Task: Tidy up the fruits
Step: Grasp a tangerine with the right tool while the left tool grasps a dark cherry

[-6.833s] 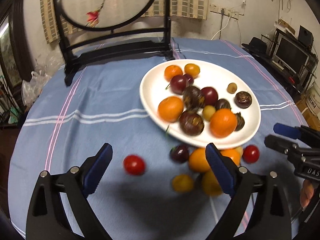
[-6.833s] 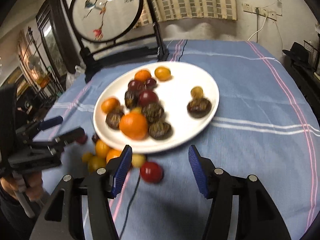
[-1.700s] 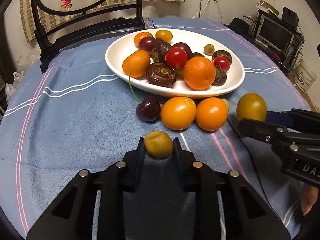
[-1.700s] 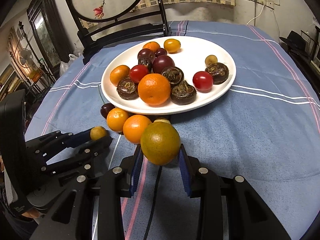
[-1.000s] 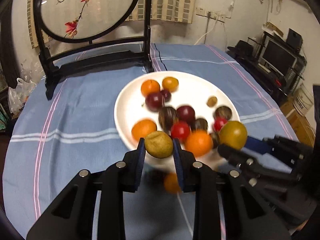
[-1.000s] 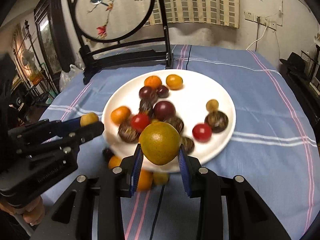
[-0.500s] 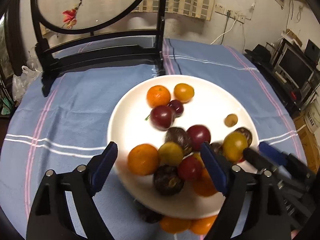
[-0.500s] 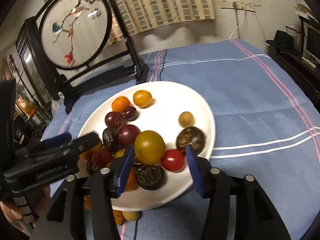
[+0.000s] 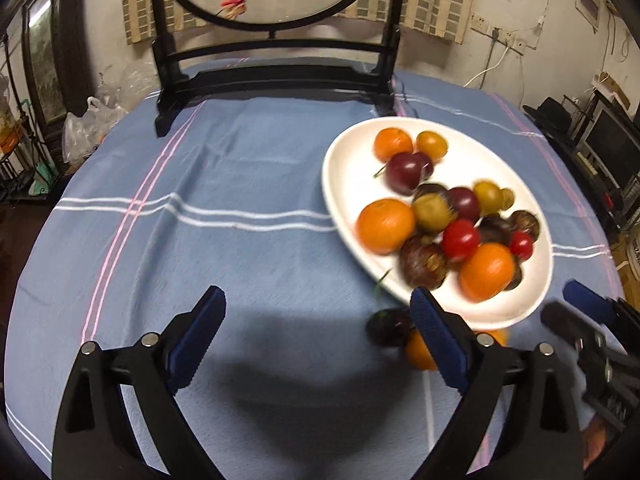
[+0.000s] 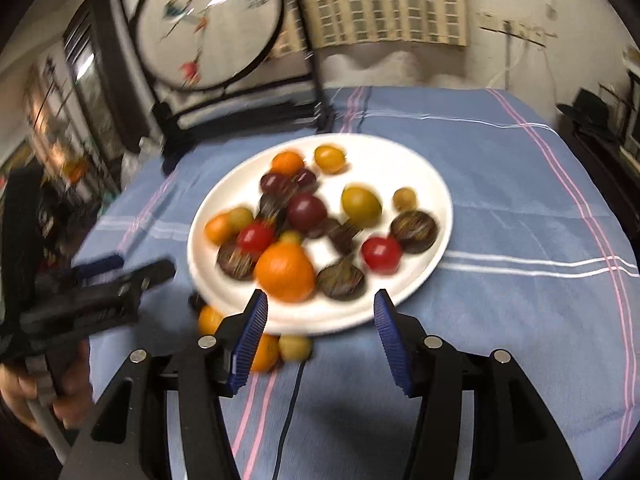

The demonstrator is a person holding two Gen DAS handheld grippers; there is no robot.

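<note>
A white plate (image 9: pixel 348 184) (image 10: pixel 416 168) on the blue tablecloth holds several oranges, cherries, tomatoes, dark round fruits and two yellow-green fruits (image 9: pixel 431 212) (image 10: pixel 361 201). My left gripper (image 9: pixel 316 340) is open and empty, above the cloth to the plate's front left. My right gripper (image 10: pixel 320 336) is open and empty at the plate's near rim. Off the plate by its near edge lie a dark cherry (image 9: pixel 387 327), two oranges (image 10: pixel 209 319) (image 10: pixel 264 352) and a small yellow fruit (image 10: pixel 295 347).
A black stand with a round embroidered screen (image 9: pixel 276 76) (image 10: pixel 208 24) stands at the table's far side. A thin dark cable (image 10: pixel 291 404) runs over the cloth. Shelves and a monitor (image 9: pixel 608 140) stand to the right of the table.
Both grippers carried their yellow fruits over the plate, opened and let them drop among the fruit there. Both have since pulled back, the left one to the left.
</note>
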